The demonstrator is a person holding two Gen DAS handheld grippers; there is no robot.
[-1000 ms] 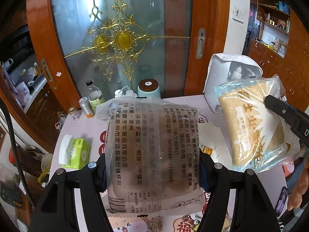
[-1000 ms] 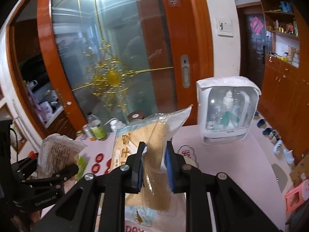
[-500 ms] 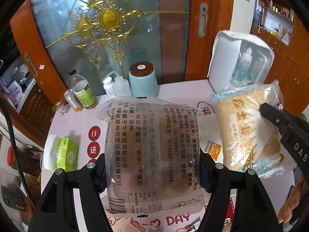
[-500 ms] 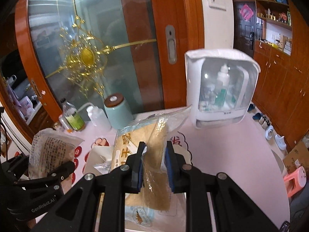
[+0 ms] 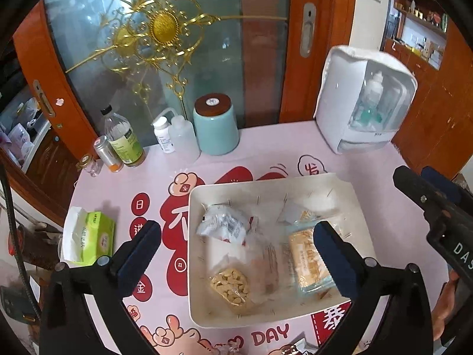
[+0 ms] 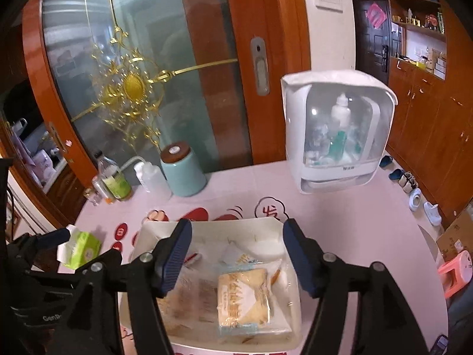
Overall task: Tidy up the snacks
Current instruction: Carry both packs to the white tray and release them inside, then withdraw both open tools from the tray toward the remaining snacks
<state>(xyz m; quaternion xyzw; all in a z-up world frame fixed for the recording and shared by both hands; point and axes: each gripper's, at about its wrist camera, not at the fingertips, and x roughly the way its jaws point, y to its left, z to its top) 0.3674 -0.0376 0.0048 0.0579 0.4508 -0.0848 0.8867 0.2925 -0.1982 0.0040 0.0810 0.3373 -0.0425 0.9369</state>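
A white tray (image 5: 195,195) on the pink table holds several snack packs. The clear bag of yellow crackers (image 5: 307,261) lies at its right side, directly under my right gripper (image 6: 238,227). A blurred brownish bag (image 5: 266,266) lies beside it, under my left gripper (image 5: 236,230). Both grippers' jaws are opening, wide apart, with nothing pressed between the pads. A bag of nuts (image 5: 232,290) and a white-and-red packet (image 5: 224,226) also lie in the tray. In the right wrist view the crackers (image 6: 244,298) rest flat in the tray (image 6: 207,224).
Behind the tray stand a teal jar (image 5: 214,130), several bottles (image 5: 121,136) and a white cosmetics case (image 5: 363,100). A green tissue pack (image 5: 91,236) lies at the left. The table's curved edge runs at the right, with a pink stool (image 6: 455,269) on the floor beyond.
Both grippers sank towards the table, then spread their jaws. The brownish bag left the left gripper and the cracker bag left the right one; both now lie in the tray.
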